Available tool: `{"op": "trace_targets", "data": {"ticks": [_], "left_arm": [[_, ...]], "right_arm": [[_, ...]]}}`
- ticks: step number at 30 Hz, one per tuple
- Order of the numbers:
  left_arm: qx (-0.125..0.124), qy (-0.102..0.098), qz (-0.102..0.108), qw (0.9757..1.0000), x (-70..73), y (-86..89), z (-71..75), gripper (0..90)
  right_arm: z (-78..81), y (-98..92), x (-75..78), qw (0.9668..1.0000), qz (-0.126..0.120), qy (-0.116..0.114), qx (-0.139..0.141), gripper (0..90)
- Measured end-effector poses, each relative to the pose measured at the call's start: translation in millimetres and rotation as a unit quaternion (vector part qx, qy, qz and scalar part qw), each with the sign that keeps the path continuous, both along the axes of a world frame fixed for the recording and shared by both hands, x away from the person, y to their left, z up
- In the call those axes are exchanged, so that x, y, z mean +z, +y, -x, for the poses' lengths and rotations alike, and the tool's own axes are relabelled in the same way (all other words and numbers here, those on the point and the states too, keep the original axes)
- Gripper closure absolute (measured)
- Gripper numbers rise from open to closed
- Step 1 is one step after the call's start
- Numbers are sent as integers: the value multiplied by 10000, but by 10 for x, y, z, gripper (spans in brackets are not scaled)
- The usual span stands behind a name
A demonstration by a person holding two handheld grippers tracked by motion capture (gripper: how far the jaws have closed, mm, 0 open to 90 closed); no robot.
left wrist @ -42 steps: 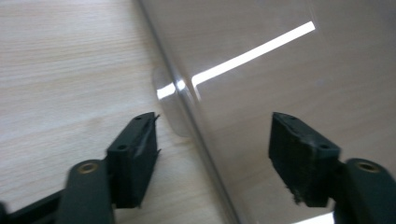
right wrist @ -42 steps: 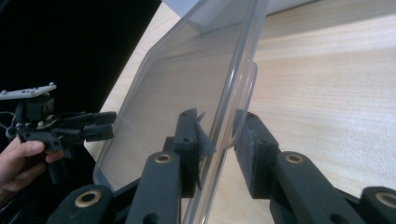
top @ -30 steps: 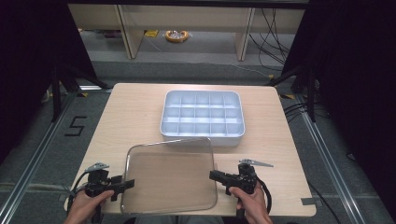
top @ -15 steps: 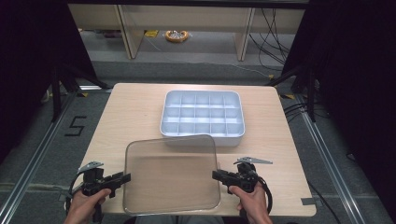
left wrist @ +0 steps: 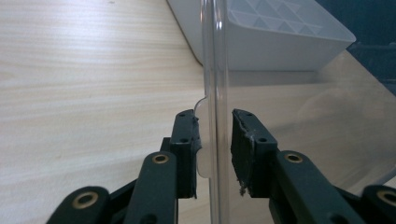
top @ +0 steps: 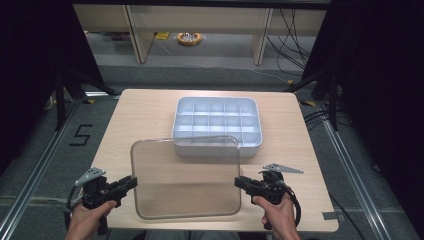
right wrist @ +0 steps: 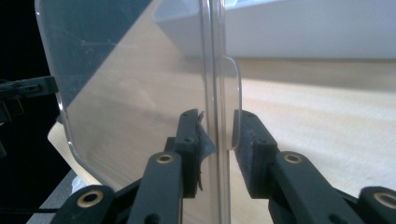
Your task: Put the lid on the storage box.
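Glossy clear plastic lid [top: 186, 177], matt wood table [top: 145, 115]

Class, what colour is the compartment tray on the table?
Pale blue-white compartment tray, seen best in the high view.

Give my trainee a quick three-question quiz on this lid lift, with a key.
1. True or false: the clear lid lies flat on the table.
2. What grips the lid's side edges?
3. The compartment tray is: A) uncovered beyond the lid, B) stacked on the lid.

Key:
1. False; it is raised off the table.
2. The left gripper and the right gripper, one at each side edge.
3. A
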State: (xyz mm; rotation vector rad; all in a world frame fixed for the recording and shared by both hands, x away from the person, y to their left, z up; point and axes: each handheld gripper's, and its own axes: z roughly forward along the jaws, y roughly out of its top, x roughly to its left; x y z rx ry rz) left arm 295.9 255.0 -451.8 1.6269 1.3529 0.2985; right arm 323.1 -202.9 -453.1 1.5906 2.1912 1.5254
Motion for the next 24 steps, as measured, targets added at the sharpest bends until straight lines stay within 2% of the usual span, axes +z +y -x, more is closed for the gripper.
{"op": "trace_targets", "data": {"ticks": [3, 7, 9, 10, 11, 14, 17, 18, 19, 22, 23, 24], "left_arm": [[-86, -16, -113, 9999, 97, -70, -57, 702], [-195, -178, -159, 9995, 225, -188, -159, 705], [-277, -128, -286, 9991, 309, -257, -253, 706], [-298, -122, -301, 9990, 328, -280, -292, 707], [-321, -105, -315, 9989, 355, -322, -360, 706], [-347, -50, -339, 9988, 401, -407, -512, 705], [-397, 28, -348, 9986, 451, -502, -685, 703], [-409, 41, -362, 9985, 462, -524, -724, 701], [-439, 54, -388, 9983, 477, -553, -778, 697], [-432, 67, -370, 9984, 545, -613, -962, 697], [-418, 72, -366, 9984, 560, -625, -1007, 697], [-419, 82, -400, 9983, 583, -647, -1082, 695]], "right_arm": [[-13, -60, 76, 10000, -16, -39, -61, 725], [-96, -168, 201, 9997, -61, -136, -193, 720], [-158, -226, 284, 9996, -69, -131, -247, 717], [-201, -253, 317, 9994, 4, -196, -290, 716], [-223, -265, 355, 9994, -27, -151, -310, 715], [-335, -331, 505, 9988, 142, -239, -405, 714], [-414, -357, 649, 9982, 134, -106, -568, 710], [-487, -406, 678, 9981, 215, -264, -522, 710], [-511, -408, 711, 9979, 169, -159, -597, 709], [-693, -480, 771, 9972, 247, -222, -672, 706], [-719, -468, 815, 9970, 102, -9, -767, 705], [-773, -493, 807, 9968, 226, -168, -744, 704]]}}
